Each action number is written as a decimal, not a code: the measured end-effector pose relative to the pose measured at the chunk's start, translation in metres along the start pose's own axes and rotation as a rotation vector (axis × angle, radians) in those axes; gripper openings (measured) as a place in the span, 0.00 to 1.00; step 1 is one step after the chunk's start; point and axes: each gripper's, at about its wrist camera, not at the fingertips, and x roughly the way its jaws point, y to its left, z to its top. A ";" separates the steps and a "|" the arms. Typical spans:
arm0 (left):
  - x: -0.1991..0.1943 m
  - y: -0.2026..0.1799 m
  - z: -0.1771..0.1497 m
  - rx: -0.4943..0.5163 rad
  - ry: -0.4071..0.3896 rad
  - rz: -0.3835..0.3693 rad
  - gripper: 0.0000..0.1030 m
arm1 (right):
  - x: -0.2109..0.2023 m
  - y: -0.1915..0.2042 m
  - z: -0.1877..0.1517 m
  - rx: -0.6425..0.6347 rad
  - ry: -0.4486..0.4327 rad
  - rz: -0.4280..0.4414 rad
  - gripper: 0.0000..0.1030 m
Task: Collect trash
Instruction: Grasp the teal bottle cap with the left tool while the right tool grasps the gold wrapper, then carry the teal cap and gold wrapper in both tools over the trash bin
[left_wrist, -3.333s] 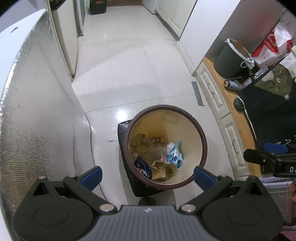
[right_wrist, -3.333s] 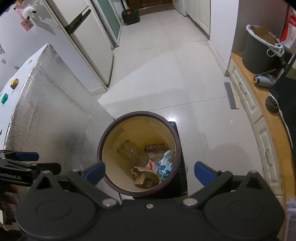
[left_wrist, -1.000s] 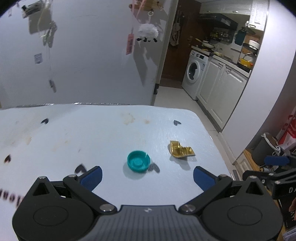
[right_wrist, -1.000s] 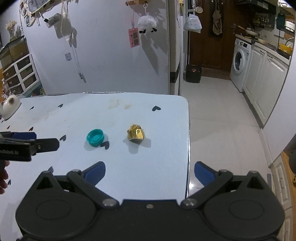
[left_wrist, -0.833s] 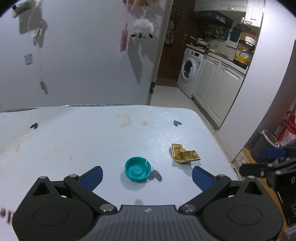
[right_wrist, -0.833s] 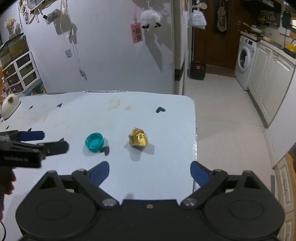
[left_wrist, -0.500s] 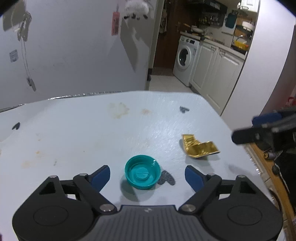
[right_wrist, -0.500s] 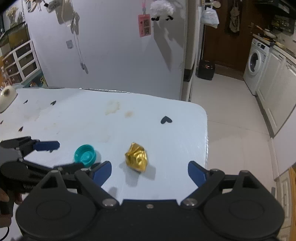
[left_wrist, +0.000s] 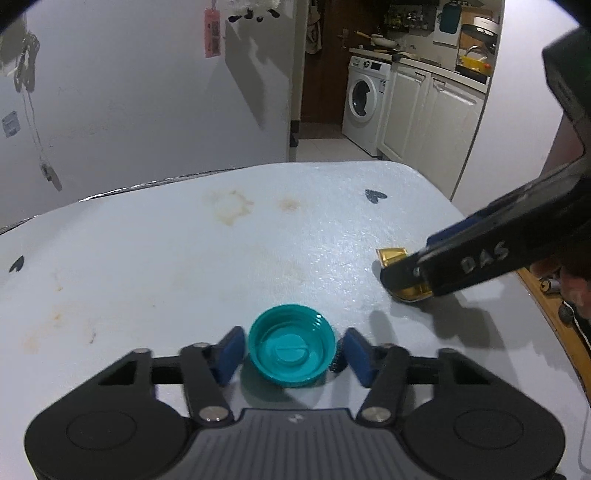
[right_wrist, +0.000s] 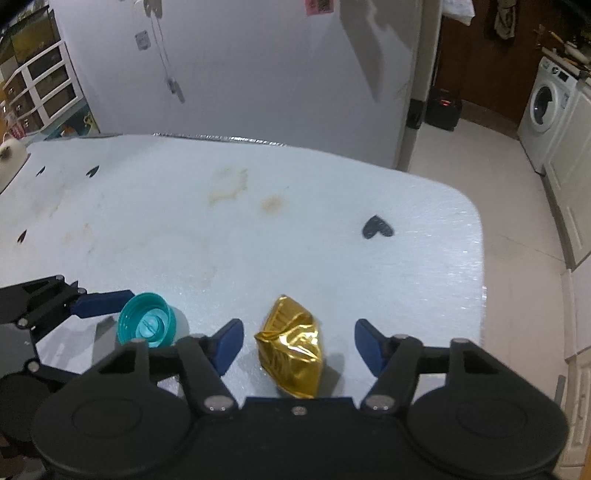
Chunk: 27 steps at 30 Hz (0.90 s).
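A teal bottle cap (left_wrist: 291, 345) lies open side up on the white table (left_wrist: 184, 240). My left gripper (left_wrist: 291, 354) is open, with a blue pad on each side of the cap and a small gap to each. A crumpled gold wrapper (right_wrist: 293, 350) lies on the table between the open fingers of my right gripper (right_wrist: 299, 345), not touched by either pad. In the left wrist view the right gripper's finger (left_wrist: 476, 258) covers most of the wrapper (left_wrist: 393, 254). The cap (right_wrist: 147, 325) and the left gripper (right_wrist: 99, 297) also show in the right wrist view.
The table's rounded right edge (right_wrist: 480, 258) drops to a tiled floor. Small black heart marks (right_wrist: 376, 227) and brown stains (right_wrist: 227, 186) dot the tabletop. A white wall stands behind the table. A washing machine (left_wrist: 364, 112) and cabinets stand far back.
Both grippers moved from over the trash bin to the table. In the last half second each came down and forward, and its fingers narrowed around the cap and the wrapper.
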 end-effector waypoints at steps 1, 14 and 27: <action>-0.002 0.003 -0.001 -0.011 -0.001 -0.001 0.48 | 0.003 0.001 0.000 -0.005 0.005 0.004 0.57; -0.024 0.013 -0.014 -0.124 0.037 -0.002 0.48 | 0.002 0.023 -0.021 -0.118 0.007 -0.016 0.39; -0.072 -0.007 -0.036 -0.191 0.053 0.019 0.48 | -0.043 0.037 -0.072 -0.044 0.035 0.012 0.38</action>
